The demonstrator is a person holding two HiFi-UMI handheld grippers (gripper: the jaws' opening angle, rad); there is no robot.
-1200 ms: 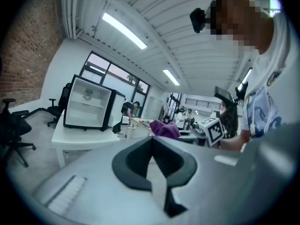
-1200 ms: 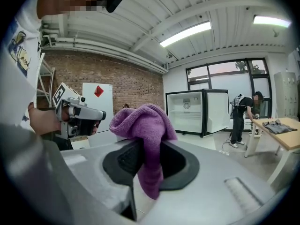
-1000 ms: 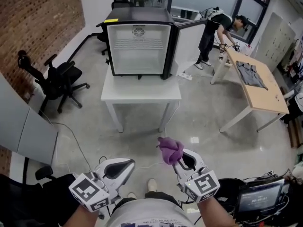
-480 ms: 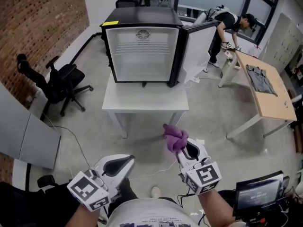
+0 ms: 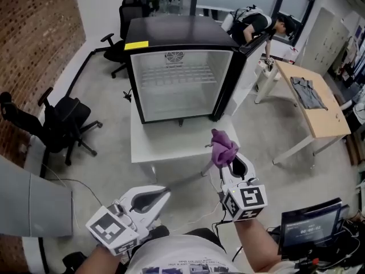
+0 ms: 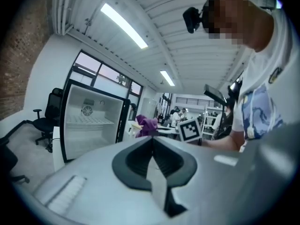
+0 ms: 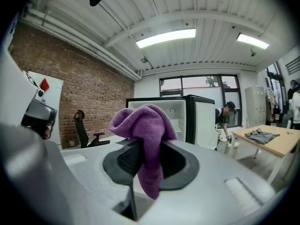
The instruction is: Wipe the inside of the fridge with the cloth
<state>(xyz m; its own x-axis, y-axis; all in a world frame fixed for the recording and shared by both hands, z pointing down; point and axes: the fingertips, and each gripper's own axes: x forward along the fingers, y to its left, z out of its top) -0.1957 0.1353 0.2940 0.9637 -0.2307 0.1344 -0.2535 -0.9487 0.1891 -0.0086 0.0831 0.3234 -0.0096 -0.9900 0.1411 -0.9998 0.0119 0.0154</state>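
A small black fridge (image 5: pixel 179 67) stands on a white table (image 5: pixel 171 138) with its door (image 5: pixel 251 61) swung open to the right; its white inside holds a wire shelf (image 5: pixel 179 76). My right gripper (image 5: pixel 227 157) is shut on a bunched purple cloth (image 5: pixel 223 145), held up in front of the table's near right corner. The cloth (image 7: pixel 143 125) hangs between the jaws in the right gripper view, with the fridge (image 7: pixel 178 114) beyond. My left gripper (image 5: pixel 164 192) is shut and empty, lower left, below the table edge. The left gripper view shows the fridge (image 6: pixel 91 125) too.
Black office chairs (image 5: pixel 57 124) stand left by the brick wall, and one more (image 5: pixel 122 16) behind the fridge. A wooden table (image 5: pixel 311 104) with a grey garment stands right; a person (image 5: pixel 254 24) bends over behind the door. A monitor (image 5: pixel 308 236) sits at lower right.
The fridge and table have come closer and now fill the middle of the head view. My right gripper has risen with the cloth toward the table's front edge.
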